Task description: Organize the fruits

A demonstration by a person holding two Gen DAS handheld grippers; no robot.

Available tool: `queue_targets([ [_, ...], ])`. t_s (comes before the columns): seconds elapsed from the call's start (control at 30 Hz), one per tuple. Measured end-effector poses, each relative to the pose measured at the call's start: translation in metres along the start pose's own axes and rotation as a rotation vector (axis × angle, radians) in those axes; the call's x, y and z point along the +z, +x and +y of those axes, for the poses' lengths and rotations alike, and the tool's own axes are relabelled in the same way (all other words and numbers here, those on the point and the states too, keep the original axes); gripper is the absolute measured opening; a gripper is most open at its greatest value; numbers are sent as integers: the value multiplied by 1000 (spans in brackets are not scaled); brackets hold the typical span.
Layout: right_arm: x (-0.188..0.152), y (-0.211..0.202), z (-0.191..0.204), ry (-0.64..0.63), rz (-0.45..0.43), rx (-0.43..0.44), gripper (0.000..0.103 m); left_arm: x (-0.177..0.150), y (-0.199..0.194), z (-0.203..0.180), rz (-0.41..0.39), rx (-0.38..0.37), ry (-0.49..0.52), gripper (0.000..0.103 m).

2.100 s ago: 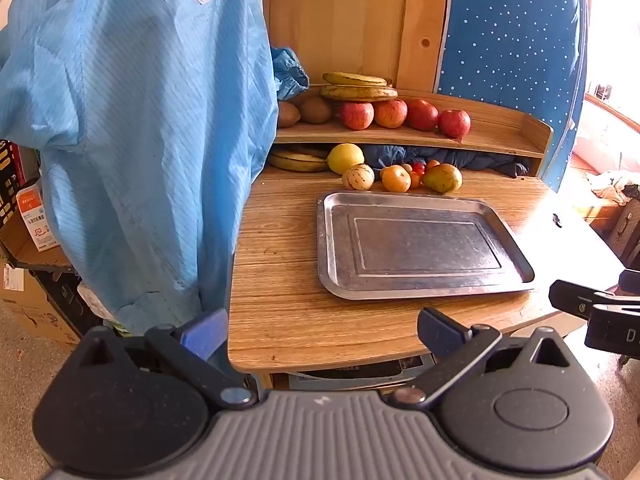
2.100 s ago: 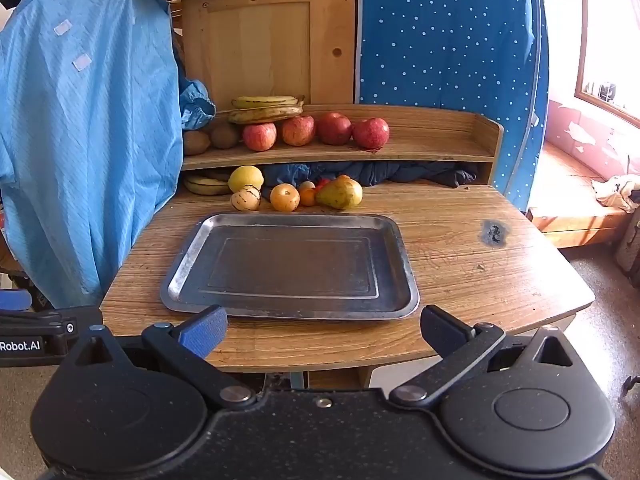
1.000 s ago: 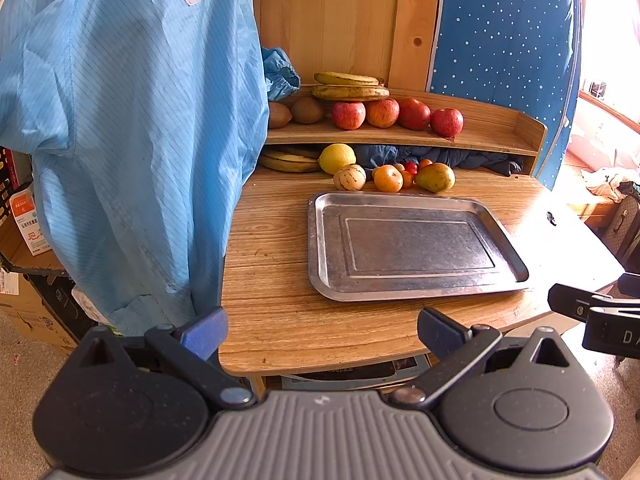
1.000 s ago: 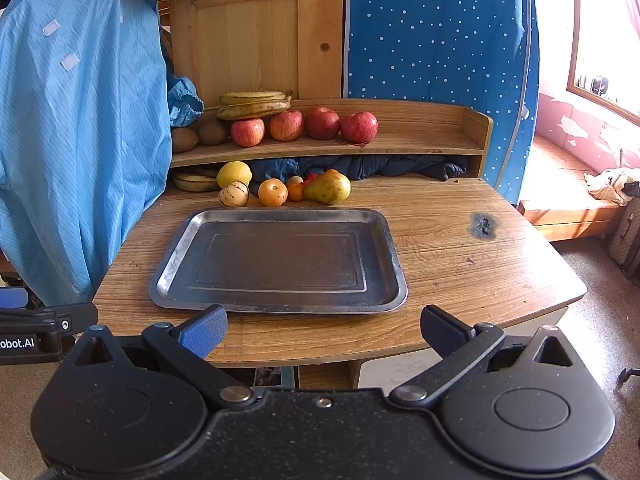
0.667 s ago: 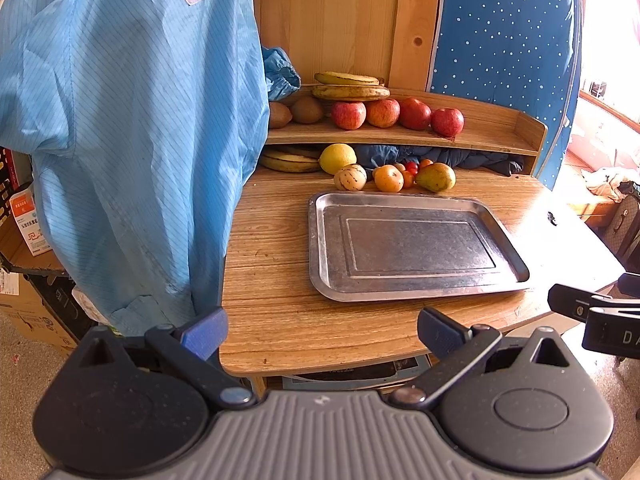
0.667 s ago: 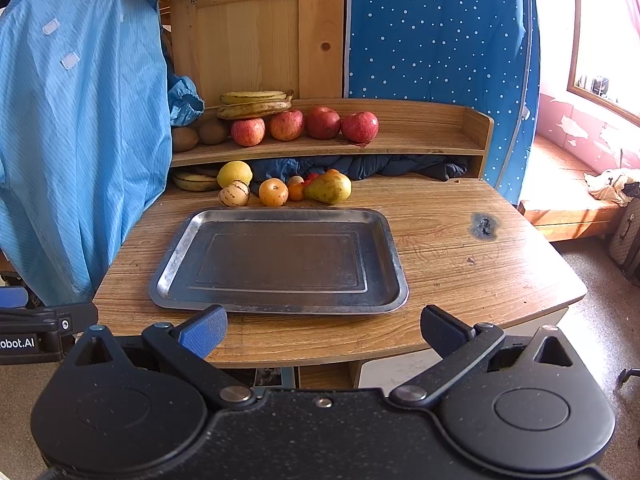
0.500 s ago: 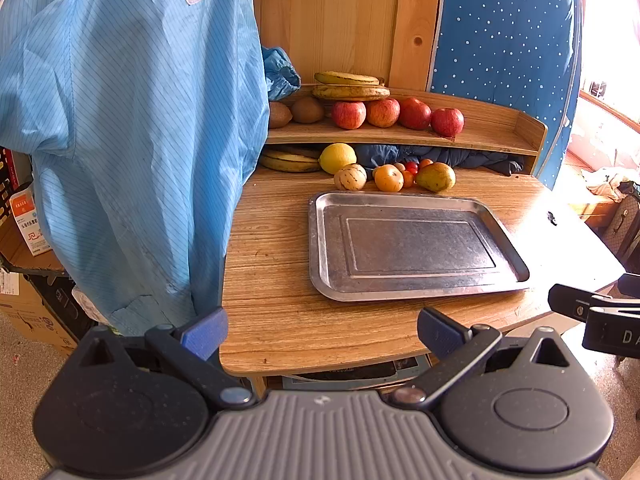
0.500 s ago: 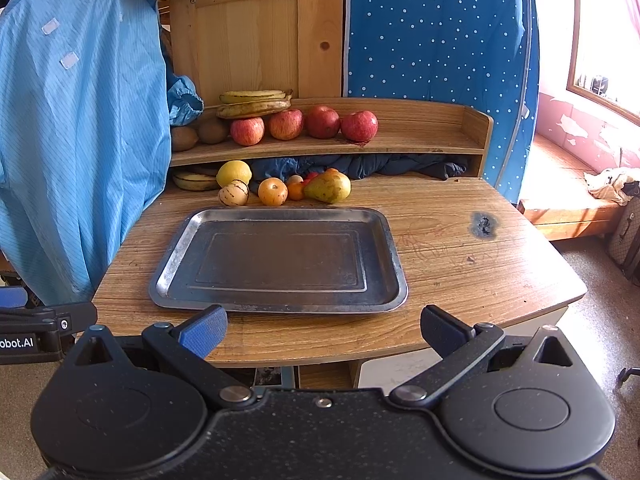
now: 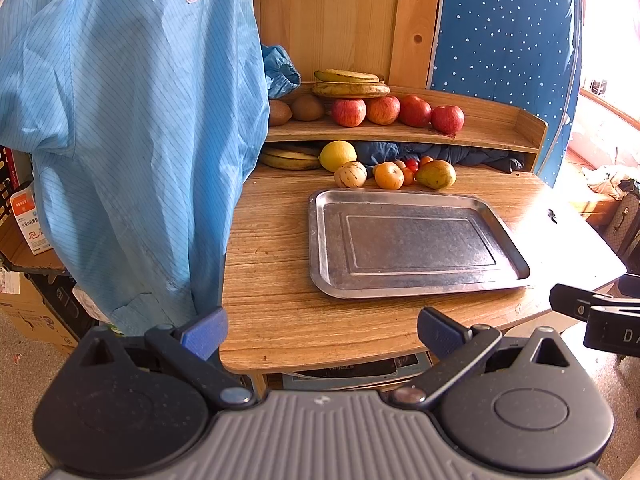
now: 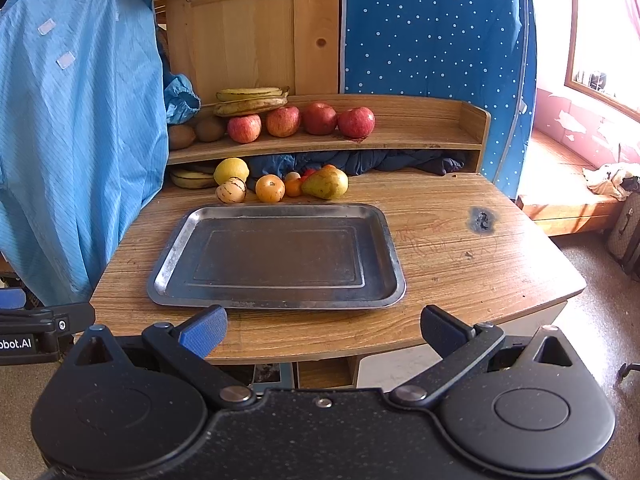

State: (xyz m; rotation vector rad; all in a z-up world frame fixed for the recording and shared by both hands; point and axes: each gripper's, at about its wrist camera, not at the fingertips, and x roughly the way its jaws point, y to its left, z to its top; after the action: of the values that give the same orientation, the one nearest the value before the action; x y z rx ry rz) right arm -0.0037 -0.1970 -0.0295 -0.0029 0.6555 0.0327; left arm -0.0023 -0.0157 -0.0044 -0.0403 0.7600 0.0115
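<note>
Compared with two seconds ago, my two views have barely shifted: both tongs have eased slightly toward the table (image 10: 480,264) and now hold position. No fruit has moved, so I judge the task not yet started.

The left gripper (image 9: 320,326) and right gripper (image 10: 322,326) both stand wide open and hold nothing.

The metal tray (image 10: 176,240) lies empty at frame centre. Loose fruit sits just beyond its far rim: pear (image 10: 326,184), lemon (image 10: 231,170), orange fruit (image 10: 270,188). Apples (image 10: 320,119) and bananas (image 10: 250,101) occupy the shelf (image 10: 420,136) above.

Legible text: "bot.AI" at lower left of the right view; "DA" at lower right of the left view.
</note>
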Motion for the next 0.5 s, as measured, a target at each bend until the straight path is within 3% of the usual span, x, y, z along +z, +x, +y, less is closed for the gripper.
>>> queue_targets([
  [0.5, 4, 7, -11, 2, 19, 30, 103, 5, 5, -9, 24, 30, -7, 103],
])
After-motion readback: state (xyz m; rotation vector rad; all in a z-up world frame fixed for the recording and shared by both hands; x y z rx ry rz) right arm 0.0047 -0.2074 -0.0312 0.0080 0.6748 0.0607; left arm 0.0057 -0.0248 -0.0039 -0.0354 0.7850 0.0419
